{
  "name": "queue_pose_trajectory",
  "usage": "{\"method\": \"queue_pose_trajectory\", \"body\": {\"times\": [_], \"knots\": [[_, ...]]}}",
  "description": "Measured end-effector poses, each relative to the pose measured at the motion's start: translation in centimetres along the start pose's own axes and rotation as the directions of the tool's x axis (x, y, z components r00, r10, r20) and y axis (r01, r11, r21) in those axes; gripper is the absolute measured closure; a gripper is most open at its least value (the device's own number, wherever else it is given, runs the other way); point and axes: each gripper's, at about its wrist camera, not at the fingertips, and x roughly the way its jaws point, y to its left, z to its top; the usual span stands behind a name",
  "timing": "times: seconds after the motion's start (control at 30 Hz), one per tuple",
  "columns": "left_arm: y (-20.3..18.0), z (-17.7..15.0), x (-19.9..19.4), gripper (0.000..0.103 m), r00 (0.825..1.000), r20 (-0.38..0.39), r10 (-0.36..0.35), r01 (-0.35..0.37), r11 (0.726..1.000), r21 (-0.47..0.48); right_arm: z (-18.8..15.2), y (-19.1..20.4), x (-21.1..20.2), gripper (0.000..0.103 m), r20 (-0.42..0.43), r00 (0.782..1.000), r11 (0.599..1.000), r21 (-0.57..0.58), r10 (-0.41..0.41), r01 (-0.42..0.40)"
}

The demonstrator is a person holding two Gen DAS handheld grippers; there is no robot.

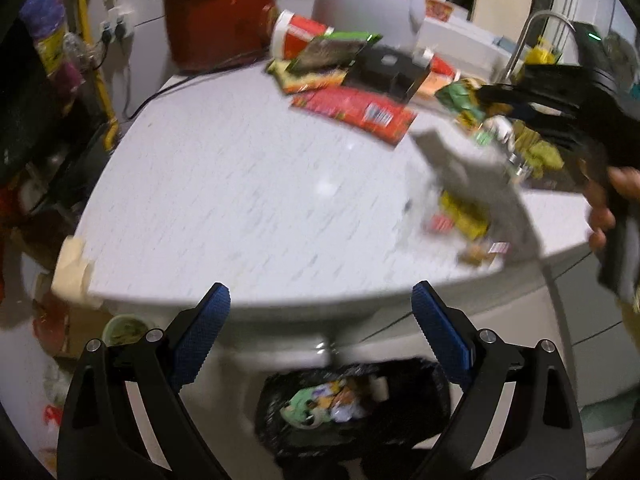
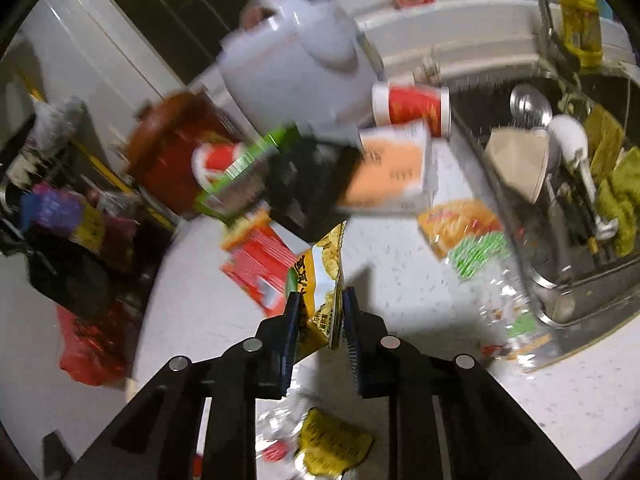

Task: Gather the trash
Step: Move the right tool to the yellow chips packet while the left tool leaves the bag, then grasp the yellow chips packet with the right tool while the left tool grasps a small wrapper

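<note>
My left gripper (image 1: 322,304) is open and empty, held over a black-lined trash bin (image 1: 356,404) that holds several scraps, just off the white counter (image 1: 240,184) edge. My right gripper (image 2: 320,304) is shut on a yellow snack bag (image 2: 320,280) and holds it above the counter (image 2: 400,264). In the left wrist view the right gripper's black body (image 1: 560,96) shows at the right, with a blurred silvery wrapper (image 1: 472,168) below it. Wrappers, a red packet (image 1: 356,110), a red cup (image 1: 296,34) and a black box (image 1: 386,70) lie at the counter's far side.
A brown pot (image 1: 220,12) and a white rice cooker (image 1: 368,0) stand at the back. A sink (image 2: 560,184) with a ladle and rags is to the right. A clear plastic bottle (image 2: 500,280) and an orange carton (image 2: 392,168) lie near it. Another yellow wrapper (image 2: 328,444) lies below my right gripper.
</note>
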Motion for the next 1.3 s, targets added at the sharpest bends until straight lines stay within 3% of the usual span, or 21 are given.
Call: {"method": "queue_pose_trajectory", "body": {"times": [0.1,0.23,0.33,0.47,0.6,0.7,0.77,0.83,0.9,0.93,1.03,1.3], "knots": [[-2.6,2.8,0.8,0.013,0.996,0.013,-0.084,0.084,0.996,0.000,0.7,-0.4,-4.9,0.081,0.083,0.996,1.000,-0.004,0.015,-0.015],[-8.2,7.2,3.2,0.013,0.977,0.010,-0.212,0.212,0.977,0.011,1.2,-2.3,-11.7,0.081,0.196,0.981,1.000,0.023,0.005,-0.010],[-12.8,10.5,6.7,0.013,0.968,-0.031,-0.250,0.251,0.968,0.013,1.1,-4.0,-14.8,0.081,0.242,0.970,0.998,0.058,-0.011,-0.003],[-16.9,14.4,12.2,0.013,0.970,-0.079,-0.231,0.230,0.973,-0.022,0.2,-6.5,-17.6,0.081,0.280,0.958,0.995,0.097,-0.057,0.031],[-18.0,16.3,17.3,0.013,0.970,-0.147,-0.196,0.180,0.977,-0.114,-1.4,-9.2,-18.9,0.081,0.278,0.958,0.989,0.143,-0.073,0.034],[-18.8,16.9,18.4,0.016,0.976,-0.121,-0.178,0.166,0.980,-0.106,-2.1,-10.7,-19.5,0.081,0.266,0.960,0.987,0.149,-0.092,0.054],[-19.2,17.0,18.8,0.030,0.974,-0.123,-0.190,0.178,0.979,-0.100,-2.5,-11.5,-19.7,0.081,0.257,0.962,0.986,0.159,-0.092,0.052],[-19.5,17.0,19.1,0.067,0.968,-0.121,-0.220,0.207,0.972,-0.106,-2.7,-12.4,-19.9,0.081,0.253,0.963,0.985,0.166,-0.096,0.055],[-19.1,16.9,19.2,0.070,0.968,-0.117,-0.224,0.209,0.970,-0.128,-2.7,-13.1,-20.0,0.081,0.253,0.963,0.983,0.178,-0.091,0.046],[-18.7,17.0,19.1,0.079,0.966,-0.113,-0.234,0.217,0.966,-0.144,-2.7,-13.3,-20.0,0.081,0.254,0.963,0.983,0.180,-0.088,0.043],[-17.0,17.0,18.0,0.090,0.961,-0.083,-0.264,0.249,0.955,-0.163,-2.4,-13.3,-19.7,0.081,0.255,0.964,0.985,0.169,-0.074,0.031],[-15.6,17.2,13.1,0.100,0.940,-0.001,-0.341,0.340,0.937,-0.086,-2.1,-11.4,-17.8,0.081,0.236,0.972,0.990,0.138,-0.019,-0.014]]}}
